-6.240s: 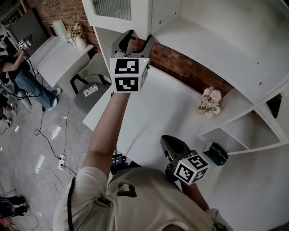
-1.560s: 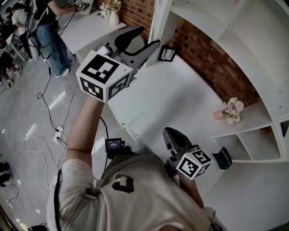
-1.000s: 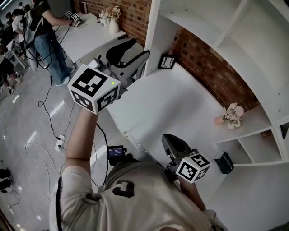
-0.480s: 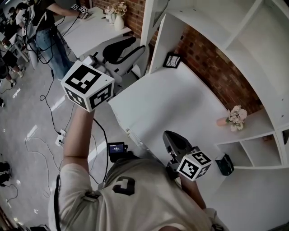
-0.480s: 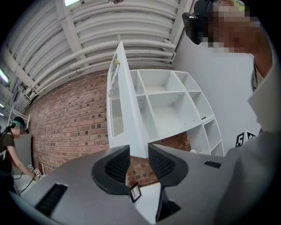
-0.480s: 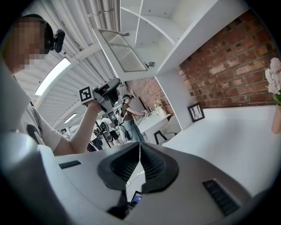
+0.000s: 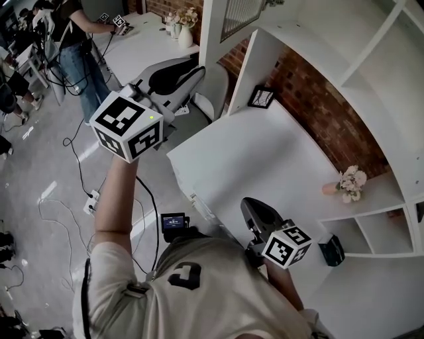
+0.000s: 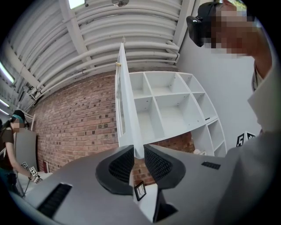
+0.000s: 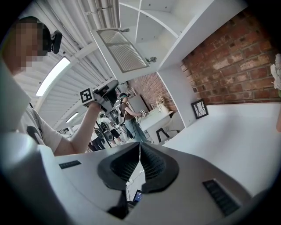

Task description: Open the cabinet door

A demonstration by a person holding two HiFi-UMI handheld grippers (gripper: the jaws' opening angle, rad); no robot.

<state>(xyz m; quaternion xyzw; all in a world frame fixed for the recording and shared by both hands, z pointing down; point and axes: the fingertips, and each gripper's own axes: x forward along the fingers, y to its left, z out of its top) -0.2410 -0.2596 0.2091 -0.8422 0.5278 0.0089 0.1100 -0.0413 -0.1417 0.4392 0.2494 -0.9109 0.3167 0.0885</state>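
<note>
The white cabinet door (image 7: 228,20), with a slatted panel in it, stands swung open at the top of the head view. The left gripper view shows the door (image 8: 125,101) edge-on, far ahead of the jaws. My left gripper (image 7: 192,69) is held up left of the door and apart from it. Its jaws (image 8: 138,151) are closing, a narrow gap is left and nothing is between them. My right gripper (image 7: 255,208) hangs low over the white desk (image 7: 265,165), shut (image 9: 140,147) and empty. The door's knob (image 9: 151,59) shows in the right gripper view.
A framed picture (image 7: 262,97) leans at the desk's back corner. A vase of flowers (image 7: 351,182) and a black box (image 7: 330,249) stand by the lower shelves. A person (image 7: 73,40) works at another desk (image 7: 146,46) on the left. Cables (image 7: 66,198) lie on the floor.
The door has swung from shut to wide open. My left gripper has let go, drawn back left from it, and its jaws have narrowed. The right gripper has stayed put.
</note>
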